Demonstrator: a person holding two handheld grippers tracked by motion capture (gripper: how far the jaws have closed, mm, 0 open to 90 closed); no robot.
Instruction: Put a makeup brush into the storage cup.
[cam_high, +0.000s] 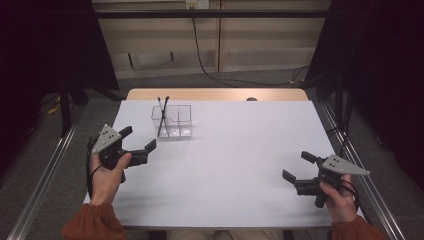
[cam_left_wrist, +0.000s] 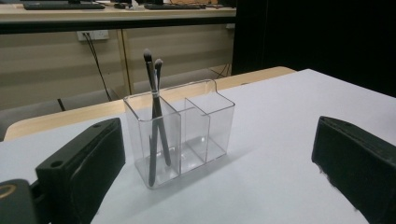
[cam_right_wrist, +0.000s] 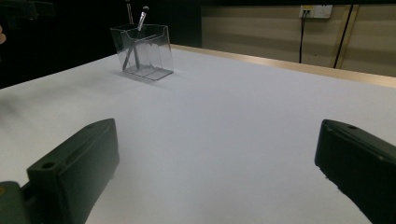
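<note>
A clear plastic organiser (cam_high: 172, 121) (cam_left_wrist: 180, 133) (cam_right_wrist: 143, 51) with several compartments stands on the white table (cam_high: 220, 165), left of centre toward the back. Two dark brushes (cam_high: 162, 116) (cam_left_wrist: 155, 112) (cam_right_wrist: 135, 35) lean crossed in its left compartment, bristles up. My left gripper (cam_high: 138, 138) (cam_left_wrist: 215, 172) is open at the table's left edge, a short way in front of the organiser, nothing between its jaws. My right gripper (cam_high: 296, 166) (cam_right_wrist: 215, 172) is open near the right front corner, far from the organiser, and empty.
The table's wooden far edge (cam_high: 215, 94) shows beyond the white sheet. Behind it are a cable (cam_high: 205, 65) on the floor and a wall socket (cam_left_wrist: 92, 35) (cam_right_wrist: 315, 10). Dark curtains flank both sides, and metal rails (cam_high: 45, 175) run along the table.
</note>
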